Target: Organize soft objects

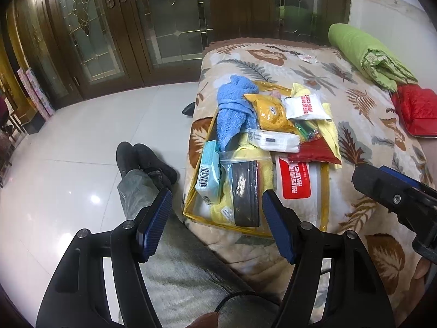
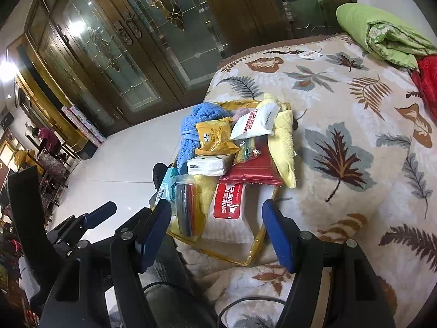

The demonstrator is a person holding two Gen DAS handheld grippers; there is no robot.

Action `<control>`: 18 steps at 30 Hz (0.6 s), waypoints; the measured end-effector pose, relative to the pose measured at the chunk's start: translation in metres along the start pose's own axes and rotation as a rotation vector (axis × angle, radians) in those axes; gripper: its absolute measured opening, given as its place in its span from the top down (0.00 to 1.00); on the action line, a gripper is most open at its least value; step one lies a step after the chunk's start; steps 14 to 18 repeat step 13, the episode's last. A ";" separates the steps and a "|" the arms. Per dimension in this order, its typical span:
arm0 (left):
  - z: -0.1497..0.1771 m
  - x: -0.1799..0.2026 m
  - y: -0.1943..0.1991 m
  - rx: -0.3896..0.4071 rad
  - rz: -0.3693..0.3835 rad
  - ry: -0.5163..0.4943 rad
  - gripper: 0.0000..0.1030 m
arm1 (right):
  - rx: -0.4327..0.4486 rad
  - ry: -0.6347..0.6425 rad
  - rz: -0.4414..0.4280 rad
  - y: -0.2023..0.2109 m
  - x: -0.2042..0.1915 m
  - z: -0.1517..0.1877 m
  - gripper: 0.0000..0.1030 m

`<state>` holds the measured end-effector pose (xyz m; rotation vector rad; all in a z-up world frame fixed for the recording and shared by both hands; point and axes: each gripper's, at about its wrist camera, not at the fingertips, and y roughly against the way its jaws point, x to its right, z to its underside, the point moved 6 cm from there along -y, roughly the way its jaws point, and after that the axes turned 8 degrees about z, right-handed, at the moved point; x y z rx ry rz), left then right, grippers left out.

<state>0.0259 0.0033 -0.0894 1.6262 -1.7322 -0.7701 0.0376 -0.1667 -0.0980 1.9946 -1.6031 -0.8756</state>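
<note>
A clear bag with yellow trim [image 1: 325, 196] [image 2: 262, 235] lies on the bed's near corner, piled with soft things. On it are a blue towel [image 1: 232, 109] [image 2: 196, 125], a yellow packet [image 1: 270, 112] [image 2: 215, 136], a white tissue pack [image 1: 273, 140] [image 2: 210, 165], a red pouch [image 1: 314, 153] [image 2: 254, 169], a yellow towel [image 2: 284, 150] and a teal wipes pack [image 1: 210, 169]. My left gripper [image 1: 215, 213] [image 2: 95, 216] hovers open before the bag's near left edge. My right gripper [image 2: 217, 227] [image 1: 382, 188] is open just short of the bag, holding nothing.
The bed wears a leaf-patterned blanket [image 1: 368, 142] [image 2: 355, 109]. A folded green quilt [image 1: 363, 52] [image 2: 382, 35] and a red quilted item [image 1: 415, 109] lie at its far right. A person's leg and black shoes [image 1: 144, 161] rest on the tiled floor to the left. Glass-panelled wooden doors stand behind.
</note>
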 end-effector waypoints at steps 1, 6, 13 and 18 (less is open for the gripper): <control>0.000 0.000 0.000 0.001 0.000 0.001 0.33 | -0.001 0.002 0.002 -0.001 -0.001 0.000 0.33; -0.001 -0.004 -0.003 0.014 0.004 -0.001 0.33 | 0.001 0.001 0.003 -0.005 -0.003 -0.001 0.33; -0.004 -0.005 -0.008 0.021 0.014 -0.022 0.33 | 0.007 -0.010 0.007 -0.012 -0.003 -0.002 0.33; -0.004 -0.005 -0.008 0.021 0.014 -0.022 0.33 | 0.007 -0.010 0.007 -0.012 -0.003 -0.002 0.33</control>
